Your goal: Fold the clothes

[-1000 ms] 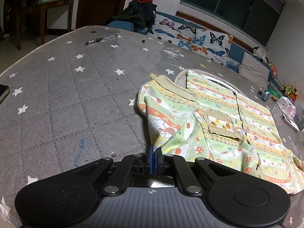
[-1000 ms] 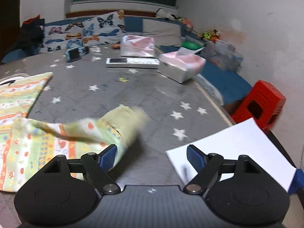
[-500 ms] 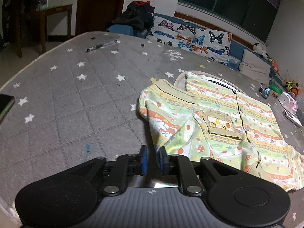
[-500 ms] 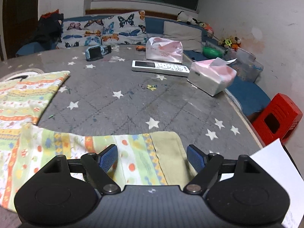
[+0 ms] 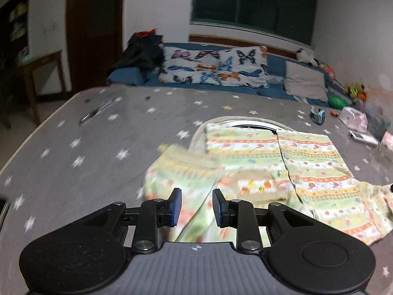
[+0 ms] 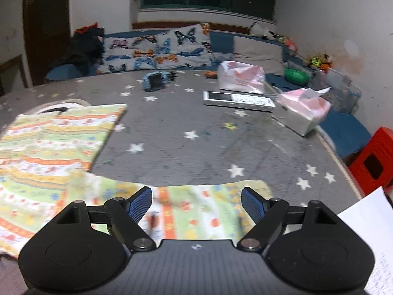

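1. Left gripper point(image 5: 195, 205): jaws opening, part-way apart, over a fold of cloth, pads clear of it.
2. Right gripper point(image 6: 196, 205): jaws wide, empty, above the cuffed sleeve point(image 6: 221, 196).
3. Patterned garment point(image 5: 307, 162): spread on the grey starred surface point(image 5: 86, 159), left sleeve folded inward. Judged light, soft, limp; best pinched at hems or cuffs.
4. Far right: remote control point(image 6: 238, 100), tissue pack point(image 6: 302, 110).

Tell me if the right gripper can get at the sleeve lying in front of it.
Probably yes. The right gripper is open, and the sleeve lies flat on the star-print mat just below its fingers, with nothing on top of it.
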Motion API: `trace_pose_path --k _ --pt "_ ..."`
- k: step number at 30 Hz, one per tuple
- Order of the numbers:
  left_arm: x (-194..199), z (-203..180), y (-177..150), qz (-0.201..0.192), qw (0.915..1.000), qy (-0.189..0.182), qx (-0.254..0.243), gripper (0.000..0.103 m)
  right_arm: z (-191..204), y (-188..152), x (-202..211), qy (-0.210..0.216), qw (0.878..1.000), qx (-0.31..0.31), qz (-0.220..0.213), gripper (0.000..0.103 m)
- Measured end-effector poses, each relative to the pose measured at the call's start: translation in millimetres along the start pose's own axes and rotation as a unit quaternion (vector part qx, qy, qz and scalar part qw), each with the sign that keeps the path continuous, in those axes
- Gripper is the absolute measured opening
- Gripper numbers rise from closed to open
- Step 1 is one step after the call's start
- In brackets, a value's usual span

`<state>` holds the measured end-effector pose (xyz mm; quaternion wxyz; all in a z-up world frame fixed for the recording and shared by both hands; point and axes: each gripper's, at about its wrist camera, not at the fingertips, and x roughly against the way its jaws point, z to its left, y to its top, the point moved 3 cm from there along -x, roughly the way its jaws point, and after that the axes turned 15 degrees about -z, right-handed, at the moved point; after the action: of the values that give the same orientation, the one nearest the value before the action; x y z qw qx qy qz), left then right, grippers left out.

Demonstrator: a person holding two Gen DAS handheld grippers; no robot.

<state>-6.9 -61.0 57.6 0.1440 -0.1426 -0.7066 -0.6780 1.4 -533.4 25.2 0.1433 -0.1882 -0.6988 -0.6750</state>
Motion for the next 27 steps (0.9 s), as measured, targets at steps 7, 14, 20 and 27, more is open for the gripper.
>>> trace_pose_path --k 7,14,20,27 --pt "-76.6 -24.4 -5.5 0.031 0.9989 -0.005 -0.034 0.03 12.3 -5.9 8.9 0.024 1.0 -0.006 0.003 0.082" --pt "-116.1 -24.7 -15.9 0.053 0.9978 0.0 -0.041 0.03 14.2 -10.3 9.8 0.029 1.0 -0.007 0.009 0.082" --pt "-112.0 -13.1 -13.9 0.031 0.9988 -0.001 -0.038 0.005 16.1 -9.1 10.6 0.027 1.0 -0.001 0.005 0.082" --pt "-60.7 43.7 12.4 -0.032 0.9971 0.035 0.06 0.004 26.2 -2.4 24.4 0.029 0.999 0.027 -0.017 0.082"
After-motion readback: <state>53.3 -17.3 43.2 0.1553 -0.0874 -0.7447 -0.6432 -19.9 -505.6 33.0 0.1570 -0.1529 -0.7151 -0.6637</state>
